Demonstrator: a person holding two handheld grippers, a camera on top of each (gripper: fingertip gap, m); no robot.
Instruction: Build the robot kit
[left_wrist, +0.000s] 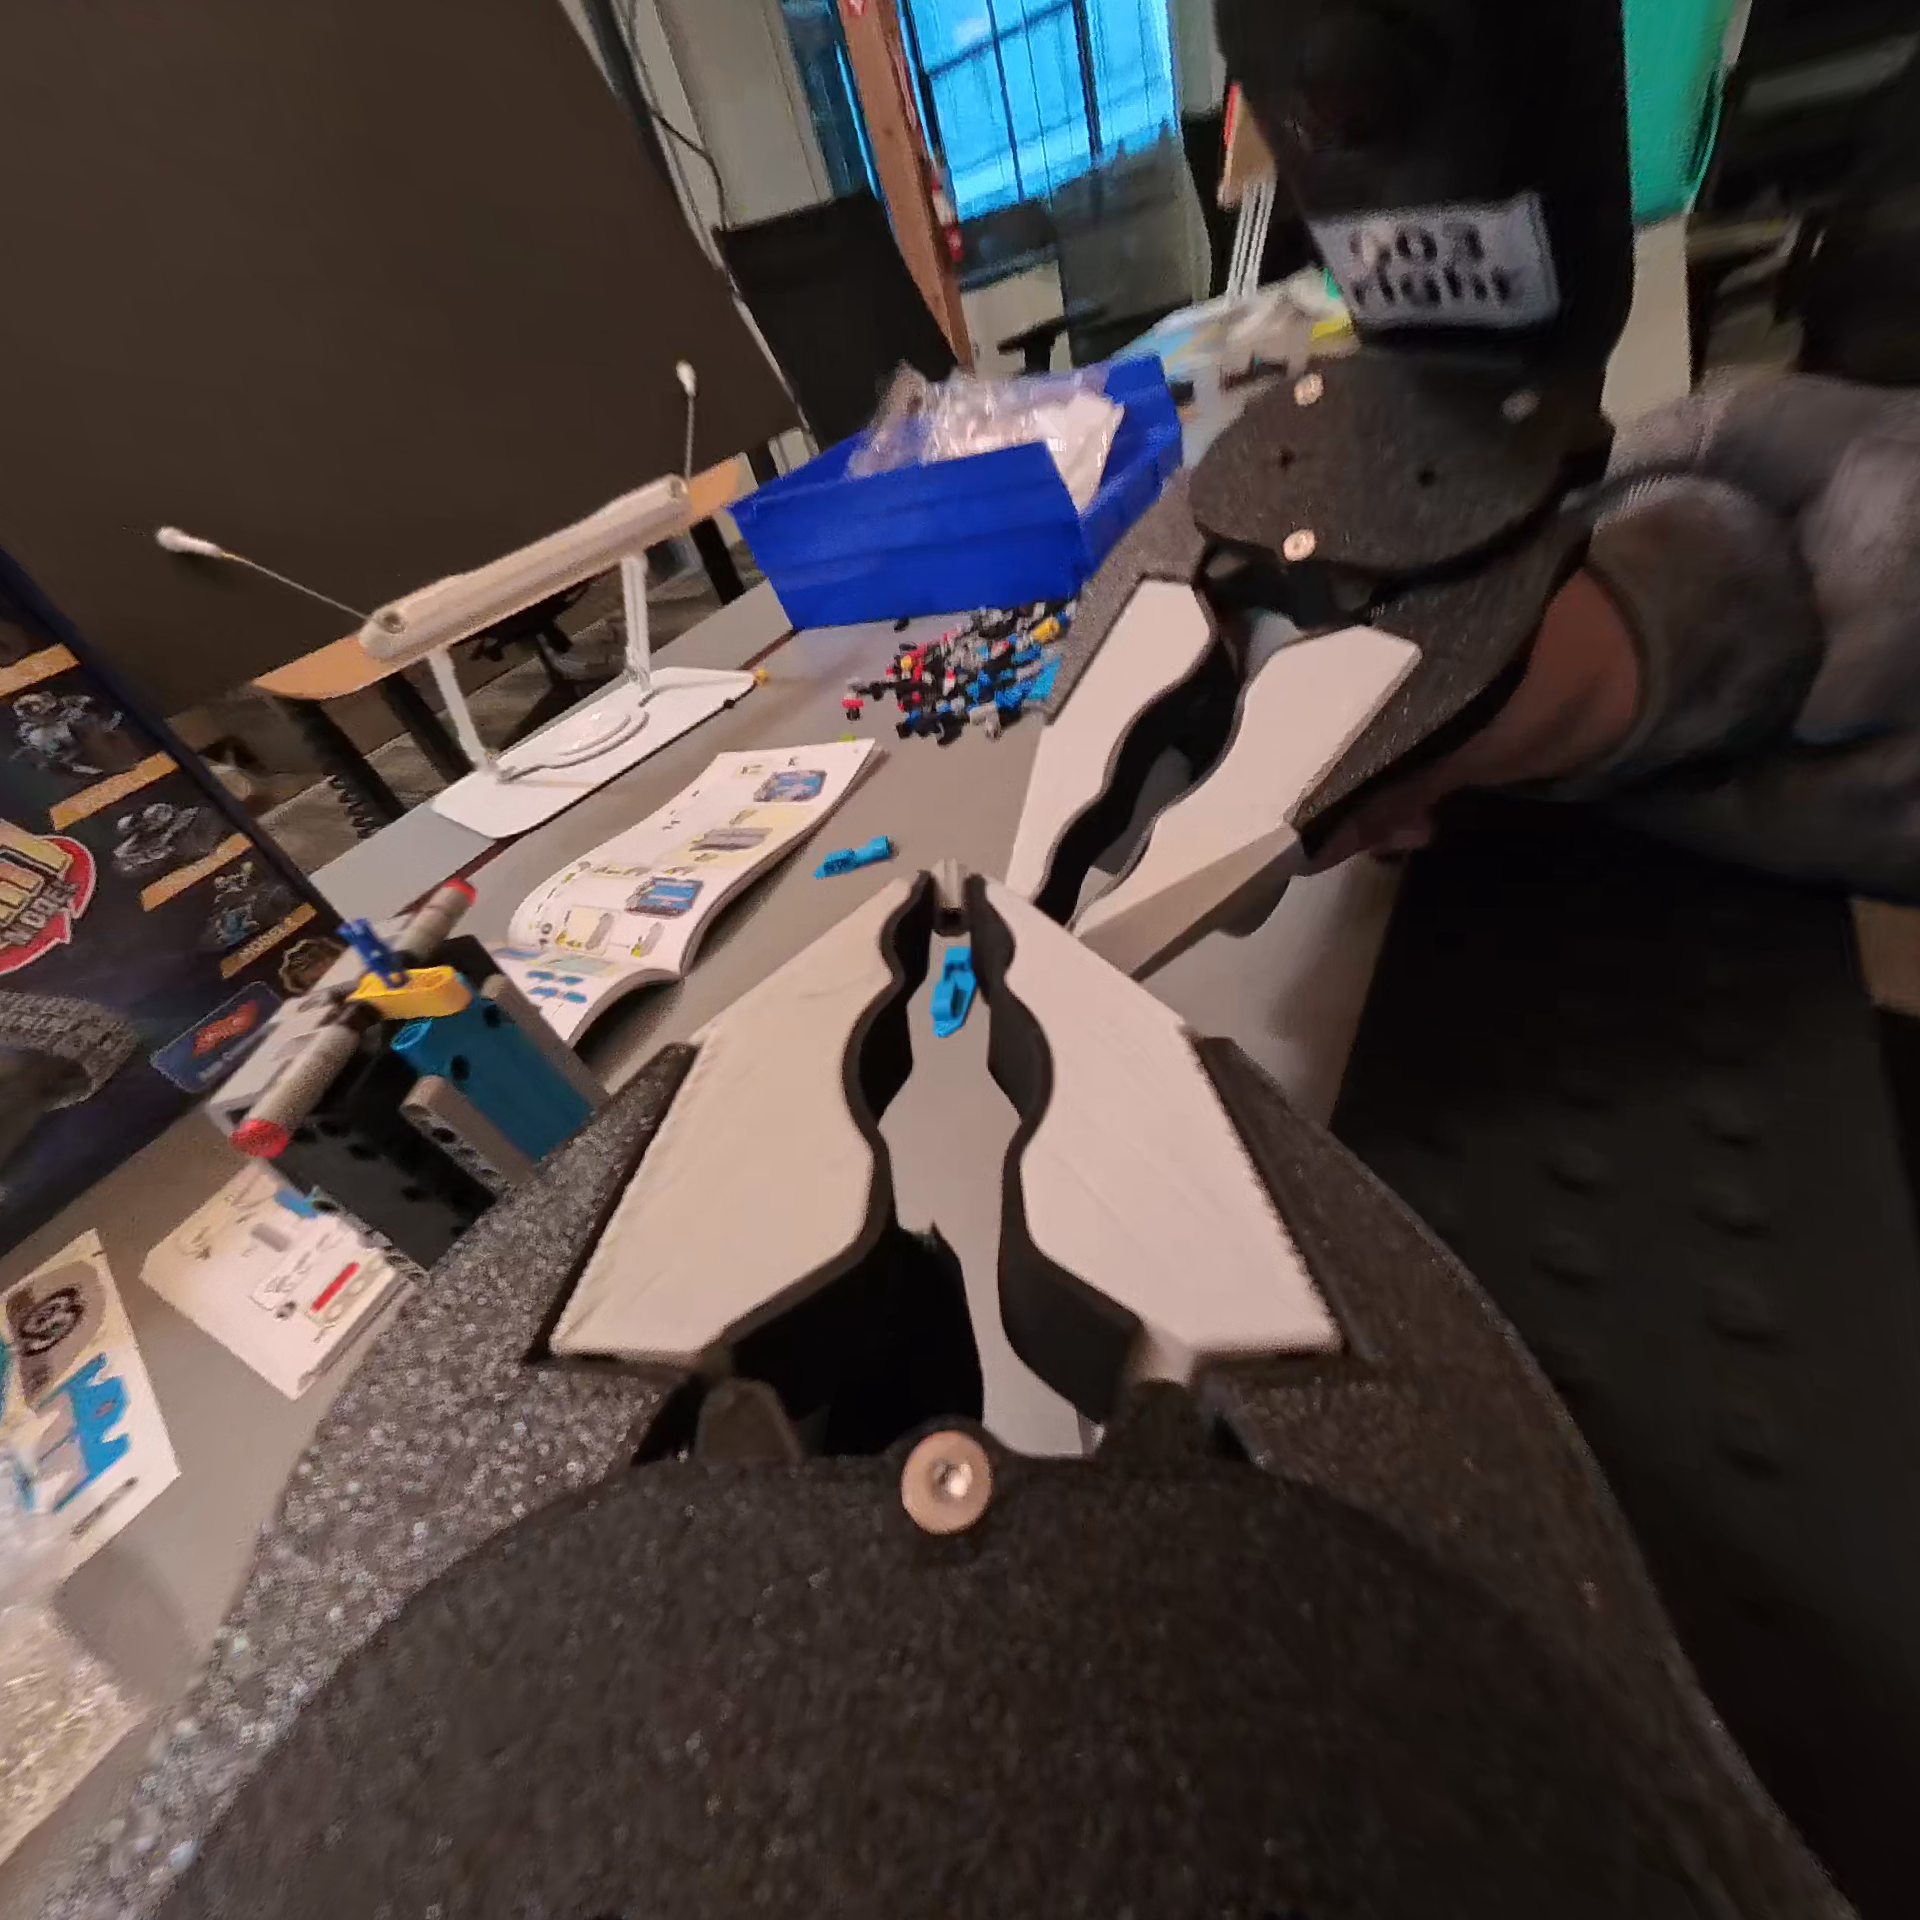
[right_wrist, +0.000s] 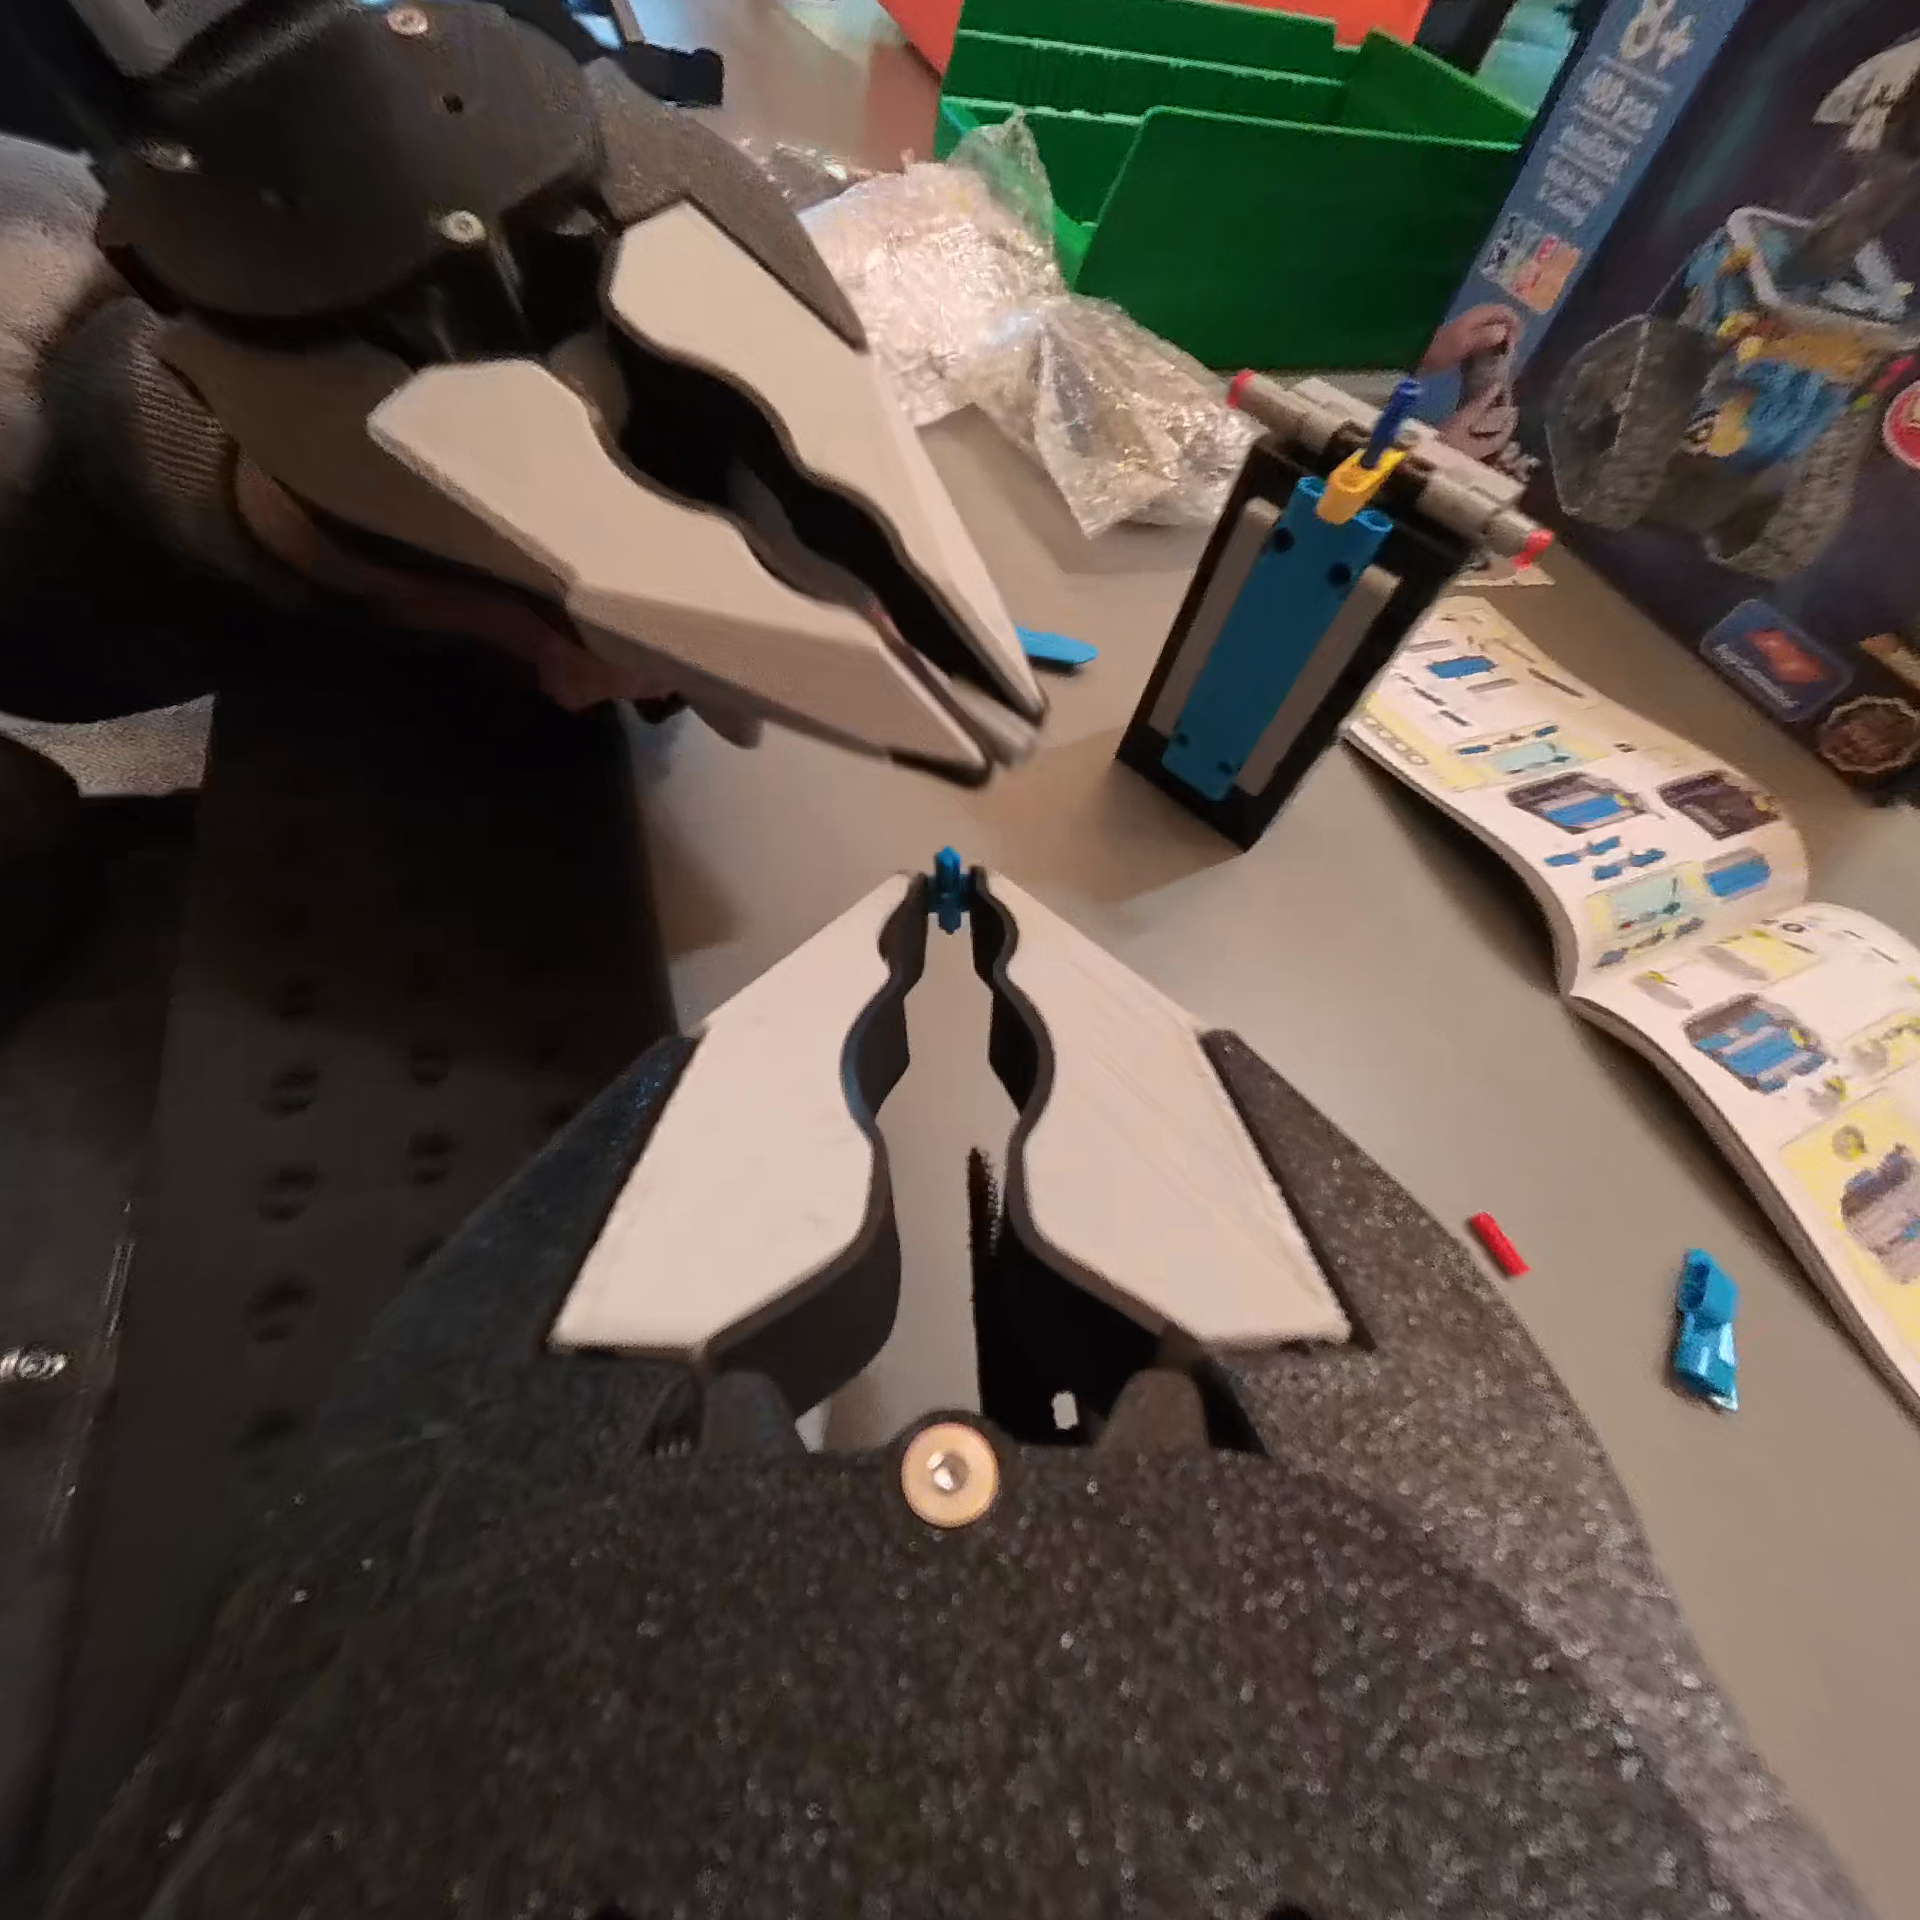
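Observation:
My right gripper (right_wrist: 948, 883) is shut on a small blue pin (right_wrist: 948, 891) that sticks out past its tips, held above the grey table (right_wrist: 1195, 987). My left gripper (left_wrist: 948, 896) has its tips together, close to the right gripper (left_wrist: 1065, 914). It also shows in the right wrist view (right_wrist: 1003, 743), hovering over the table. A light blue piece (left_wrist: 954, 992) shows through the gap between the left fingers and seems to lie on the table beyond them (right_wrist: 1055, 646). A black, blue and grey block model (right_wrist: 1278, 644) with a yellow connector stands nearby (left_wrist: 416, 1070).
An open instruction booklet (right_wrist: 1662, 935) lies right of the model, with a blue piece (right_wrist: 1704, 1330) and a red pin (right_wrist: 1496, 1242) beside it. A toy box (right_wrist: 1714, 364), green bin (right_wrist: 1247, 177), plastic bags (right_wrist: 987, 291), blue bin (left_wrist: 956, 520), loose-parts pile (left_wrist: 966, 675) and white lamp (left_wrist: 540, 592) stand around. My left and right fingertips are right by each other.

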